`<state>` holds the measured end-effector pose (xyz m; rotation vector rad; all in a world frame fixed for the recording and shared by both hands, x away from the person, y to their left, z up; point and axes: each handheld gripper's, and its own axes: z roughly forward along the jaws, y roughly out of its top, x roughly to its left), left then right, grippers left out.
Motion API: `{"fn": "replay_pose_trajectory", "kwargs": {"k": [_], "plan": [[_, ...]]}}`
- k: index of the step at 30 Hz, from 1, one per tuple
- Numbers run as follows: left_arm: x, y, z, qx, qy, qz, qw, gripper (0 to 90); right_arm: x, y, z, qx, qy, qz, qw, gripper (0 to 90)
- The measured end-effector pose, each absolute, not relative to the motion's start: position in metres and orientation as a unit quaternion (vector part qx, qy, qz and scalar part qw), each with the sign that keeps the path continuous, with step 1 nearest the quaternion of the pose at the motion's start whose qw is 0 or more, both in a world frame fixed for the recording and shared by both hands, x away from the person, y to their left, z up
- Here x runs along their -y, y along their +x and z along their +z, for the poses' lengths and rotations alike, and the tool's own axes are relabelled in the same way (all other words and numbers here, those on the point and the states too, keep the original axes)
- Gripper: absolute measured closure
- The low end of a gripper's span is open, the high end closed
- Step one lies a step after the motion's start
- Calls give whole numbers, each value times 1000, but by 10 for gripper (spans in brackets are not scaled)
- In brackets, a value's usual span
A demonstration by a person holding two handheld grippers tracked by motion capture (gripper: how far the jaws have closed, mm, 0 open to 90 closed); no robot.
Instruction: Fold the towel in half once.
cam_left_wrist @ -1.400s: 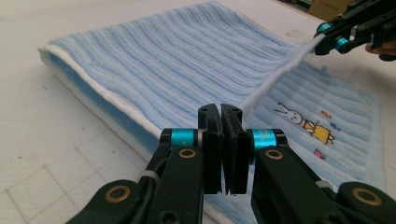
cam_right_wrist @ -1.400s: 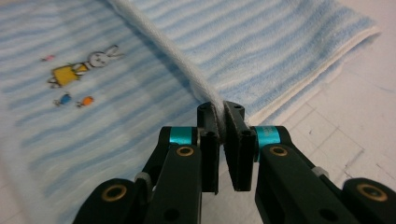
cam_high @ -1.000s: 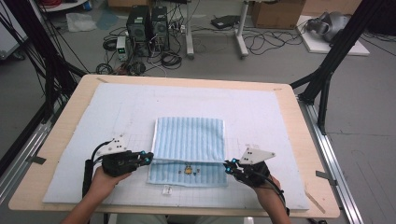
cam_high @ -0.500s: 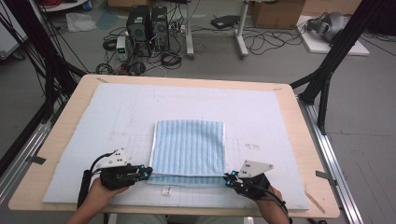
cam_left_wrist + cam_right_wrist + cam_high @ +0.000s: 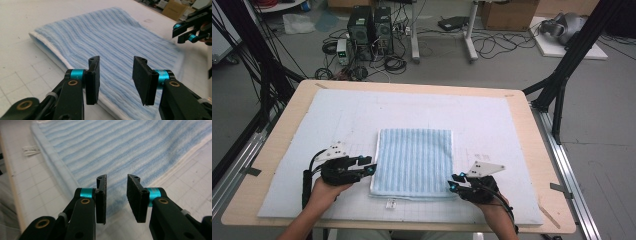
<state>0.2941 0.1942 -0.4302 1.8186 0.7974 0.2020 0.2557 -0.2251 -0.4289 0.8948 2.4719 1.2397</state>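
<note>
Folded blue striped towel (image 5: 414,161) lies flat on the white mat (image 5: 492,120) at the middle of the tabletop (image 5: 282,145), a bit toward 6 o'clock. Long axis runs 12 to 6, stripes the same way; the doubled near edge with its white border faces 6. A small white tag (image 5: 390,204) pokes out on the mat just past that edge.

Left tool (image 5: 368,165) sits at the towel's 8 o'clock corner, pointing toward 3; jaws apart, nothing between the pads, and they have just been opening. Right tool (image 5: 453,186) sits at the 4 o'clock corner, pointing toward 9; jaws parted by a narrower gap, also just opening, towel below them but not pinched.

Layer count in the fold is hard to make out. Forearms are cut off at the bottom edge of the high view.

Versus earlier: the near edge, then pinched by both tools at the corners, now lies released and flat, and the towel reads shorter along 12 to 6.
</note>
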Motion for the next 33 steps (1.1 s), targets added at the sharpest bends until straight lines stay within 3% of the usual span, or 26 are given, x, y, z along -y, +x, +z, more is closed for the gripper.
{"fn": "replay_pose_trajectory", "kwargs": {"k": [11,15,21,26,33], "plan": [[-186,309,-434,-350,756,93,545,580,213,256,-445,-877,264,390,93,837],[-187,308,-436,-351,756,93,544,578,219,253,-445,-880,248,400,69,804],[-192,314,-435,-339,748,112,559,551,229,262,-435,-833,295,459,92,617],[-187,333,-431,-322,748,133,565,627,232,296,-429,-808,355,447,147,656],[-170,383,-434,-381,755,142,515,727,219,357,-430,-791,398,437,154,697]]}}
